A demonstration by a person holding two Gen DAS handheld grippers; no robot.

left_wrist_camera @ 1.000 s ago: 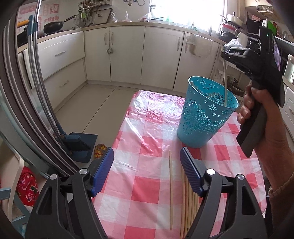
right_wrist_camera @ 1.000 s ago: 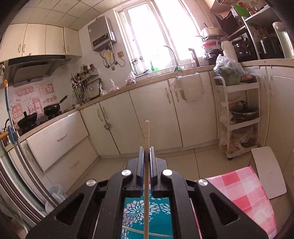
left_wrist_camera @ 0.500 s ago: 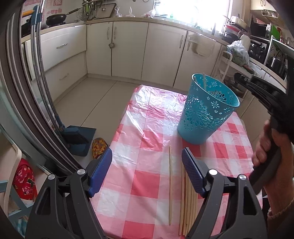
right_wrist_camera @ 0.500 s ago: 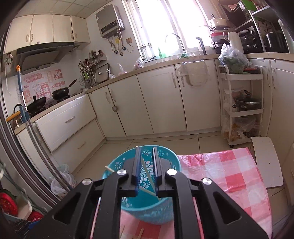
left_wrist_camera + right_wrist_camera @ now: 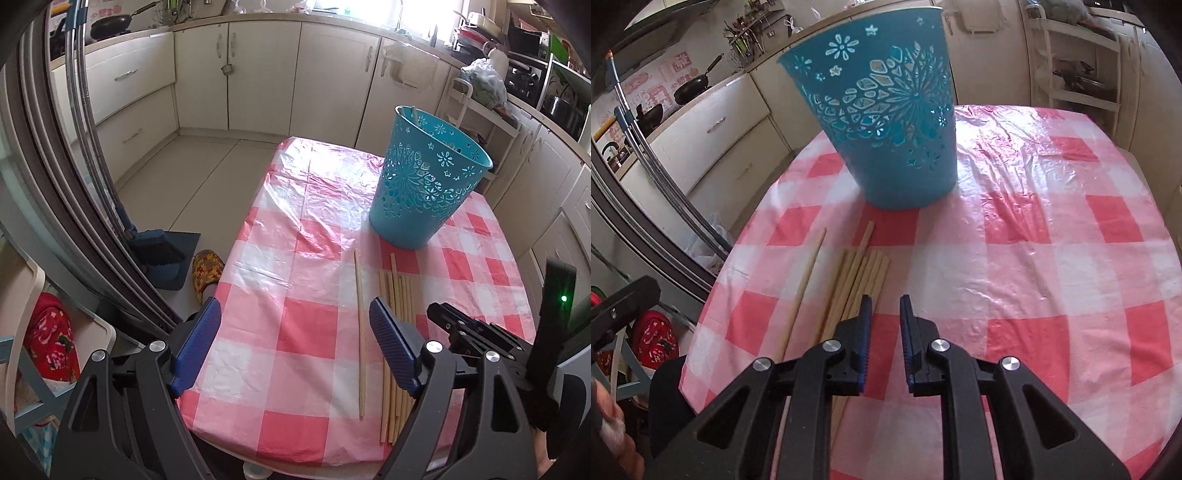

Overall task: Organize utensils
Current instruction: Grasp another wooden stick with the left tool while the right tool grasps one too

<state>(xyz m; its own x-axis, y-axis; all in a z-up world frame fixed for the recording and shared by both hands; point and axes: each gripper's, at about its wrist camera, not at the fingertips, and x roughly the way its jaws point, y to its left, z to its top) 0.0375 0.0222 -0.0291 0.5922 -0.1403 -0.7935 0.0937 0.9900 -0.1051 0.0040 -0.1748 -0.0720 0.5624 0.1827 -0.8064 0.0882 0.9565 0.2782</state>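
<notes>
- Chopsticks (image 5: 862, 273): bundle flat on the surface (image 5: 1034, 266), near side of the basket (image 5: 882, 110); one stray stick (image 5: 359, 325) just left of it. At least one stick already stands in the basket.
- Right hand-held gripper (image 5: 885, 310): narrow gap, nothing in it, just right of the bundle. Widen, shift left, and pinch one stick mid-length.
- Left hand-held gripper (image 5: 291, 332): jaws opening wide, empty, stray stick between them. Lower squarely before closing.
- Risk: grabbing two, or rolling the bundle.
</notes>
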